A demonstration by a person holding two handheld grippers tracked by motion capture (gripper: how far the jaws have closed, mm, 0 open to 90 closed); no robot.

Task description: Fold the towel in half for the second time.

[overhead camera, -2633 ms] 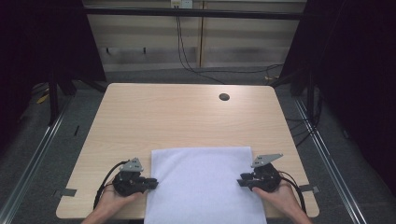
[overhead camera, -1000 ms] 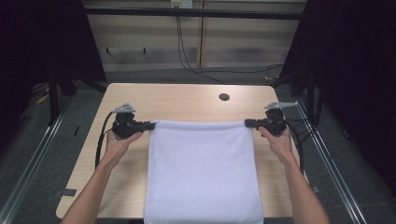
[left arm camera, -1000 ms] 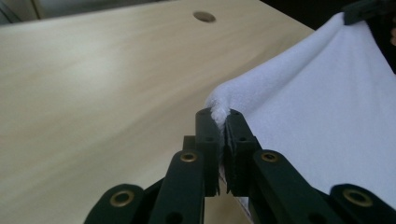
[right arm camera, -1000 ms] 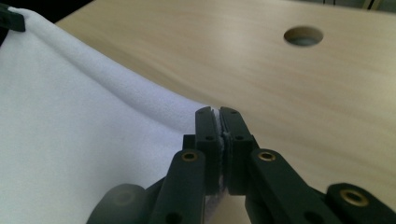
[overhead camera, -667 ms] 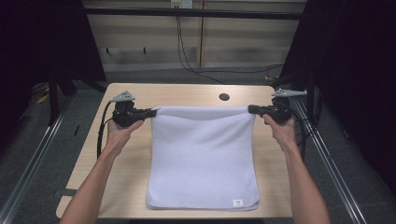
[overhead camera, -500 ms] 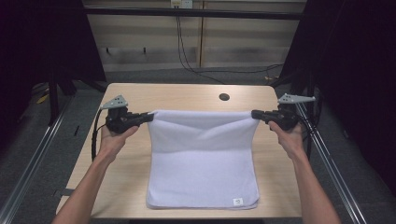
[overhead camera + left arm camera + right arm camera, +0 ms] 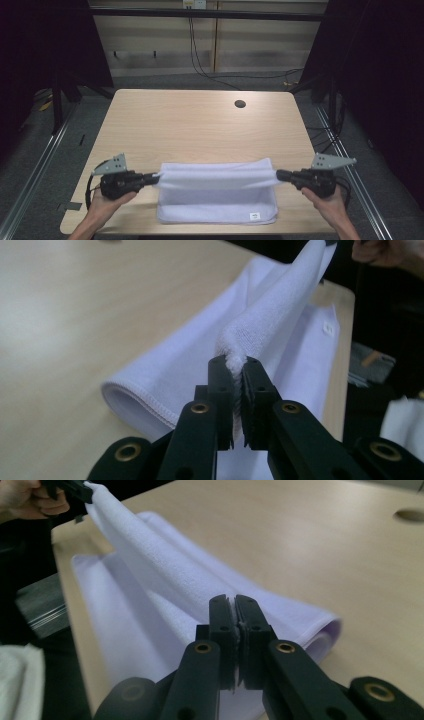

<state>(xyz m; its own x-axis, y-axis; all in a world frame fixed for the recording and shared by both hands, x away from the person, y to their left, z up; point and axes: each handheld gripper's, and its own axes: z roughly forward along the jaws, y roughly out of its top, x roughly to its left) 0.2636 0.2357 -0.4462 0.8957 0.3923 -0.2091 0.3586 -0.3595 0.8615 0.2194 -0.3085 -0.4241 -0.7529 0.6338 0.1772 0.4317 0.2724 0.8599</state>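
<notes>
Near the table's (image 7: 200, 125) front edge, the white towel (image 7: 217, 192) lies folded, its upper edge stretched between the left hand-held gripper (image 7: 152, 177) and right hand-held gripper (image 7: 280, 175), each clamped on a corner.

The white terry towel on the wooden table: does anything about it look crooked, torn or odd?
Nothing stands out. The white terry towel lies half folded, undamaged, its upper edge stretched level between the left gripper and the right gripper.
</notes>
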